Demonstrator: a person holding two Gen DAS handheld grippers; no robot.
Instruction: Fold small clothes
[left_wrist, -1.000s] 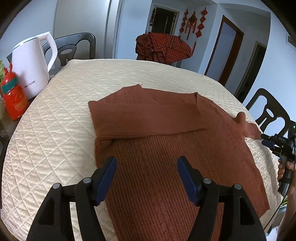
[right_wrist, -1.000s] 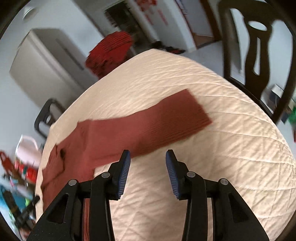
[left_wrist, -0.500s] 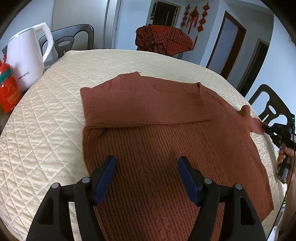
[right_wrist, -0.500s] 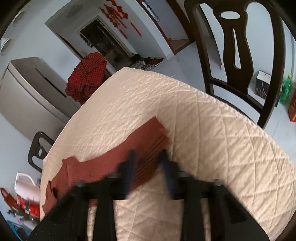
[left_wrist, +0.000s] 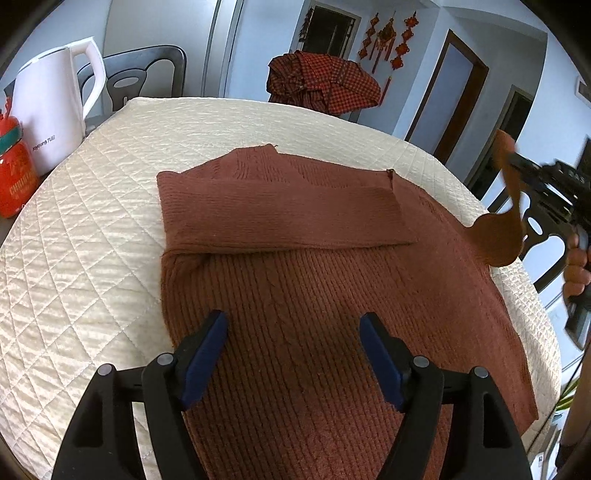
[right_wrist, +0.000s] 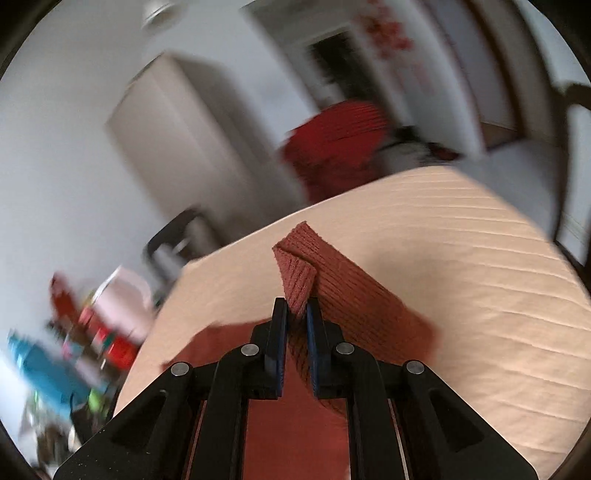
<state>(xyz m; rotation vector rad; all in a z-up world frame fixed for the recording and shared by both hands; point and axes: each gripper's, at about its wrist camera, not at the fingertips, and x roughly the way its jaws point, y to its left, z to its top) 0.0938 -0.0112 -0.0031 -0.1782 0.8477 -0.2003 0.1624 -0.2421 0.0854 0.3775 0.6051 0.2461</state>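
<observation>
Here, at far left, a white kettle (left_wrist: 51, 114) stands by the quilted worktop (left_wrist: 85, 229). The left gripper (left_wrist: 293, 354) hangs wide apart, with nothing between its jaws, over the brown sweater (left_wrist: 303, 295) lying flat there. At right, the right gripper (right_wrist: 295, 314) pinches the sweater's sleeve (right_wrist: 332, 273), apparently lifted clear, though blurred.

Left claw (left_wrist: 291, 354) wide, right claw (right_wrist: 295, 317) clamped

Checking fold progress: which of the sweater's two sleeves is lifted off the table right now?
The right sleeve, pinched in the right gripper; the left sleeve lies folded flat across the sweater's chest.
</observation>
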